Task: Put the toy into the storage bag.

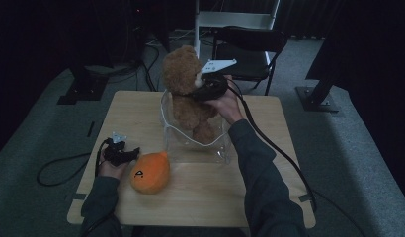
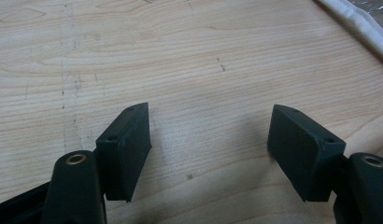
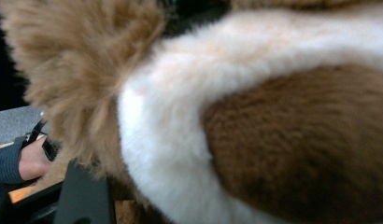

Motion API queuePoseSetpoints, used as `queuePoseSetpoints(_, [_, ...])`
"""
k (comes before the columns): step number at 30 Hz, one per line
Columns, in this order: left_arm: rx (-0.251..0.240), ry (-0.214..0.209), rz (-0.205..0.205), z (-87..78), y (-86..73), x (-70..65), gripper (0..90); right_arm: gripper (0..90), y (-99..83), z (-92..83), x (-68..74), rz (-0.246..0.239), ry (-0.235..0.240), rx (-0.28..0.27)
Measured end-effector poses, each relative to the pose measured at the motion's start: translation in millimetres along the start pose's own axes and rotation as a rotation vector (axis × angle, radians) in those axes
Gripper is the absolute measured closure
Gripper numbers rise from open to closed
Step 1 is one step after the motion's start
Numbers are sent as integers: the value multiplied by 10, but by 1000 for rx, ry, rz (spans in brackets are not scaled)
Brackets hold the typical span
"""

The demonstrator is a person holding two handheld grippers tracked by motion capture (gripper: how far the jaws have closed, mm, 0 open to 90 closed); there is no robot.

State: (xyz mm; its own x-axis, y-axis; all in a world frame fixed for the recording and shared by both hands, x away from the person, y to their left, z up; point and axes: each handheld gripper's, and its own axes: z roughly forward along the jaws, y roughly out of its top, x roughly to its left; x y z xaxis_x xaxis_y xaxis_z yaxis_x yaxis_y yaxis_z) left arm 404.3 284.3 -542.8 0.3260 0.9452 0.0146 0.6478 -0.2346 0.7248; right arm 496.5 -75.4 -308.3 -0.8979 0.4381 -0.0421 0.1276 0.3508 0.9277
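A brown teddy bear (image 1: pixel 183 84) hangs upright over a clear plastic bag (image 1: pixel 215 150) with a white rim that stands on the wooden table (image 1: pixel 274 148). The bear's legs reach down into the bag's mouth. My right gripper (image 1: pixel 199 92) is shut on the bear at its neck, and brown and white fur (image 3: pixel 273 116) presses close in the right gripper view. An orange plush toy (image 1: pixel 150 172) lies at the front left of the table. Just left of it my left gripper (image 1: pixel 129 154) rests low, its jaws open over bare wood (image 2: pixel 210 140).
A black chair (image 1: pixel 250 49) stands behind the table's far edge. Cables (image 1: pixel 57 170) run over the grey floor at left, and another trails off the table's right side. The bag's white edge (image 2: pixel 353 23) crosses the left gripper view's top right corner.
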Motion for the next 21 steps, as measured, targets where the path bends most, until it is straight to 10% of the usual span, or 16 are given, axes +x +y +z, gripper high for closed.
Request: queuePoseSetpoints(21, [0, 0, 0, 0, 0, 0, 306, 334, -59, 3, -62, 23, -7, 3])
